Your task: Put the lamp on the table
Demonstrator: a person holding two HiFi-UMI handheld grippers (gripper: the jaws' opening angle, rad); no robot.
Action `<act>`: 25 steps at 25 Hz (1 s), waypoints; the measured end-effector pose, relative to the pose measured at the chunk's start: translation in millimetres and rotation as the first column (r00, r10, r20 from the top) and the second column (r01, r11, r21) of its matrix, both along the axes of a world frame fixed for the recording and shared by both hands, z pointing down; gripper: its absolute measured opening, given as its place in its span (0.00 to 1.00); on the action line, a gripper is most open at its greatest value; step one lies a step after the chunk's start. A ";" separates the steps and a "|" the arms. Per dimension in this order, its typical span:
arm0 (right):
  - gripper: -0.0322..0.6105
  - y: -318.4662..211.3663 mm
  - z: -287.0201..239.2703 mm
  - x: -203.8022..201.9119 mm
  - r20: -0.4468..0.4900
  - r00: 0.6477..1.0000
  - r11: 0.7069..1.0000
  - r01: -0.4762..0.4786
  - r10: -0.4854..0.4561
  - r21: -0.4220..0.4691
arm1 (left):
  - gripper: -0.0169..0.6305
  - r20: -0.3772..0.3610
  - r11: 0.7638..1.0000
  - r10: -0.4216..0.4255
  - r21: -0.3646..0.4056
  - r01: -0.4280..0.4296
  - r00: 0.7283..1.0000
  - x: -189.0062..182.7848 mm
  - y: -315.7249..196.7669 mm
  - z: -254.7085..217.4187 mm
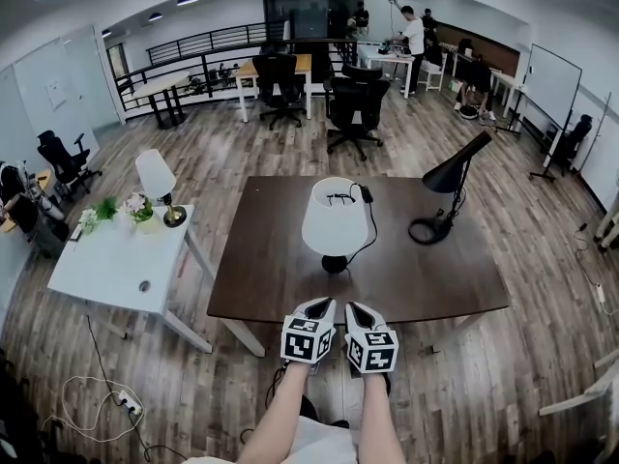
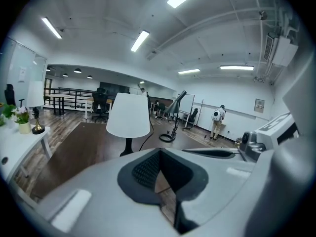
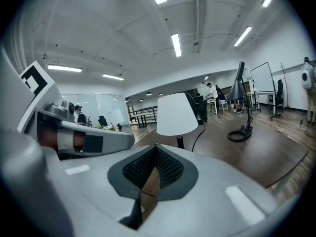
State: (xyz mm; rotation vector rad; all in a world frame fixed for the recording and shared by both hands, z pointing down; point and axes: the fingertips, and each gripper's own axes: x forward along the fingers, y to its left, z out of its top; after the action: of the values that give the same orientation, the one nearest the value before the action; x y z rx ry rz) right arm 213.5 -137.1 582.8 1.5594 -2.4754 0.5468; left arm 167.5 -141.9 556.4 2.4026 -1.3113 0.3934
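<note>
Looking down from the head view, you hold the left gripper (image 1: 316, 306) and the right gripper (image 1: 358, 310) side by side at the near edge of the dark desk (image 1: 261, 269). The lamp (image 1: 334, 218) with the white shade stands upright in the middle of that desk, its black cord trailing behind it. A black desk lamp (image 1: 453, 176) stands well apart, toward the far right corner. A white desk (image 1: 106, 264) to the left carries a smaller lamp (image 1: 157, 177) and some flowers (image 1: 135, 208).

In the left gripper view your jaws are closed together with nothing between them, and the lamp (image 2: 128, 115) stands just ahead on the desk.

In the right gripper view the jaws likewise meet on nothing, with the lamp (image 3: 177, 114) ahead and the black desk lamp (image 3: 239, 90) farther right.
</note>
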 end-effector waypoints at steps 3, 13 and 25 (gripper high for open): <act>0.09 -0.2 2.0 -3.0 -0.001 1.000 1.000 0.000 0.000 -0.005 | 0.03 -0.004 1.000 0.003 -0.003 -0.003 1.000 -1.4 -0.5 1.3; 0.09 -24.3 1.2 -11.0 -0.005 1.000 1.000 -0.016 0.016 -0.022 | 0.03 0.002 1.000 0.008 -0.023 -0.008 1.000 -14.6 -26.7 1.3; 0.08 -53.1 3.6 -17.4 0.004 0.999 0.999 -0.040 0.040 -0.036 | 0.03 -0.003 1.000 -0.004 -0.030 0.004 1.000 -35.2 -56.5 -0.9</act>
State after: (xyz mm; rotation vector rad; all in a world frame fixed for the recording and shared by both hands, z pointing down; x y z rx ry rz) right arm 196.1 -190.2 586.4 1.5987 -2.4290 0.5985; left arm 132.3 -198.4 555.5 2.3748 -1.2994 0.4052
